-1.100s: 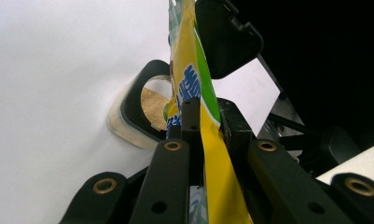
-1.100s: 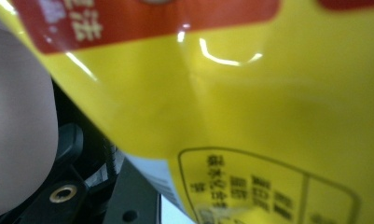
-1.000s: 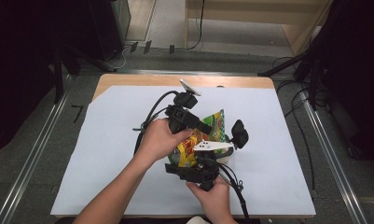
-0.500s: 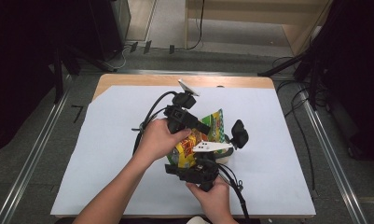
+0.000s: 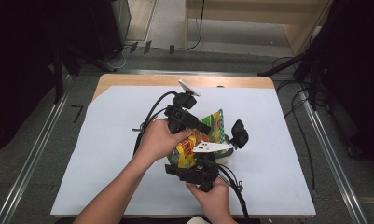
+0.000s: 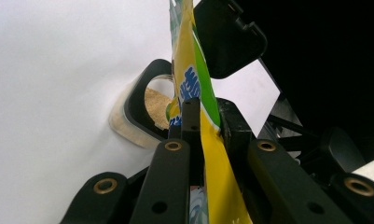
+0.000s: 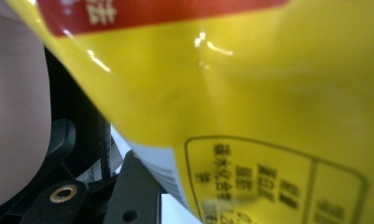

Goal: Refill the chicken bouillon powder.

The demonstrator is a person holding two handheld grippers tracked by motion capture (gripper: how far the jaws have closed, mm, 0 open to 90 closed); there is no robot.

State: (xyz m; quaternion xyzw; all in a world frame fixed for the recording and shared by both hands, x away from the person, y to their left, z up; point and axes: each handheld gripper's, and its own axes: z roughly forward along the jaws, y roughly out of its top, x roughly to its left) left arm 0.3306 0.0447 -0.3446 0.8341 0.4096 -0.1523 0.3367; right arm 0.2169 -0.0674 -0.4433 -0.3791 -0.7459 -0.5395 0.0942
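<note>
High view: one snack bag [image 5: 208, 133] pinched by the left gripper [image 5: 204, 128]; right gripper [image 5: 198, 170], grip state unclear.

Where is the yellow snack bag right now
In the high view the snack bag is mid-table between both hands, pinched in the left gripper, just left of a black clip.

Bright overhead light, dark surroundings, blurred glary close-up
</note>
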